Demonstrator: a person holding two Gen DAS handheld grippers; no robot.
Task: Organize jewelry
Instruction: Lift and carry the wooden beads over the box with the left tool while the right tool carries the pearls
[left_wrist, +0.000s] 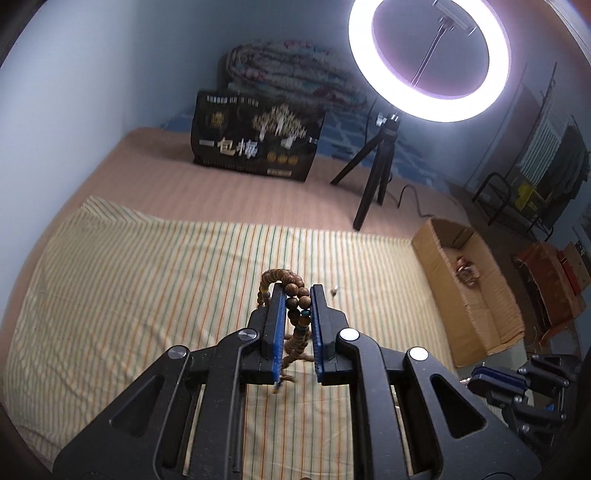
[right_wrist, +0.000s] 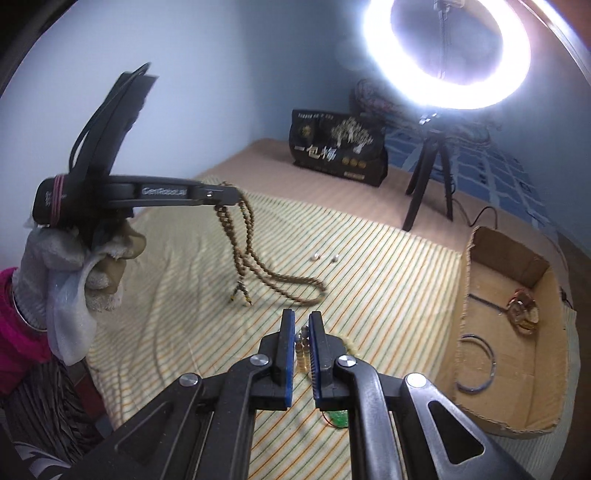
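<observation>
My left gripper has its blue pads clamped on a long string of brown wooden beads. From the right wrist camera I see that same bead string hanging in loops from the left gripper's tip, its lower loops and a small tassel end reaching down to the striped yellow cloth; whether they touch the cloth I cannot tell. A gloved hand with a pink sleeve behind it grips the left tool's handle.

My right gripper has its fingers nearly together, pinching a short piece of small amber-coloured beads between the pads. Just below its right finger a small green piece on a dark cord lies on the cloth.

Two small pale beads lie side by side on the cloth beyond the hanging string. At the right edge of the cloth stands an open cardboard box. Inside it I see a thin dark bangle near the front and a cluster of brownish rings towards the back.

Behind the cloth, on the tan bedcover, stand a black printed bag and a lit ring light on a small black tripod.
</observation>
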